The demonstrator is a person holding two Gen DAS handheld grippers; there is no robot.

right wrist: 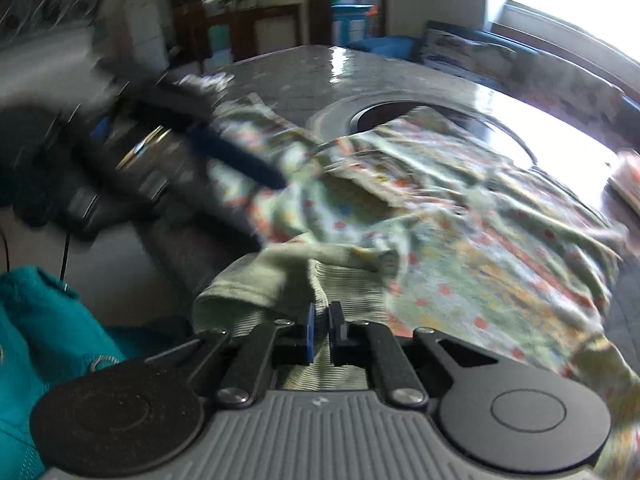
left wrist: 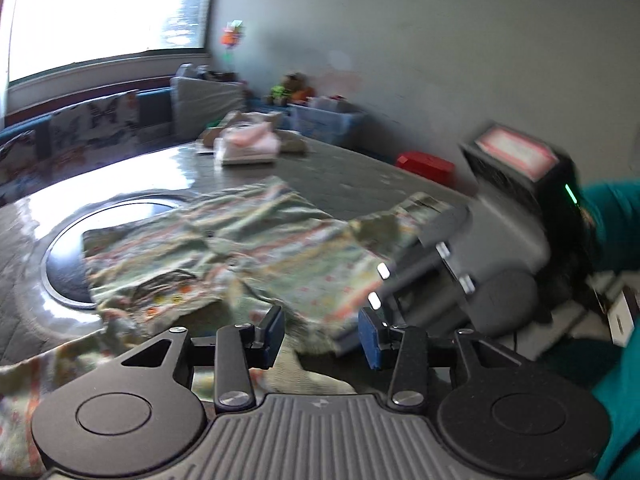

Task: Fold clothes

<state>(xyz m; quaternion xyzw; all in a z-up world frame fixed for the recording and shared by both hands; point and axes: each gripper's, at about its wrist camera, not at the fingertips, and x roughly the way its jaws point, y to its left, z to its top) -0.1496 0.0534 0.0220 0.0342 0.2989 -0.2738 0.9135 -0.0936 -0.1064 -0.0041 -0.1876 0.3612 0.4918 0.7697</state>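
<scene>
Two tools work over one patterned garment (left wrist: 224, 248), a pale green piece with red and yellow print, which lies crumpled across the grey surface (left wrist: 352, 176) and partly covers a dark round inset (left wrist: 64, 264) in it. The left tool (left wrist: 322, 334) has its blue-padded fingers (left wrist: 370, 338) spread apart, with the near edge of the garment lying between and below them; no cloth is pinched there. The right tool (right wrist: 322, 334) has its fingers drawn close together on a ribbed pale green hem (right wrist: 320, 364) of the garment, which bunches up just ahead of the pads and is lifted off the surface at that corner. In the left wrist view the right tool shows at the right side, blurred, beside the garment's far corner, with a teal sleeve (left wrist: 616, 232) behind it. Farther back on the surface sits a small stack of pinkish folded cloth (left wrist: 248, 144). A blue bin (left wrist: 324, 124) and a red box (left wrist: 426, 166) stand by the wall beyond.
</scene>
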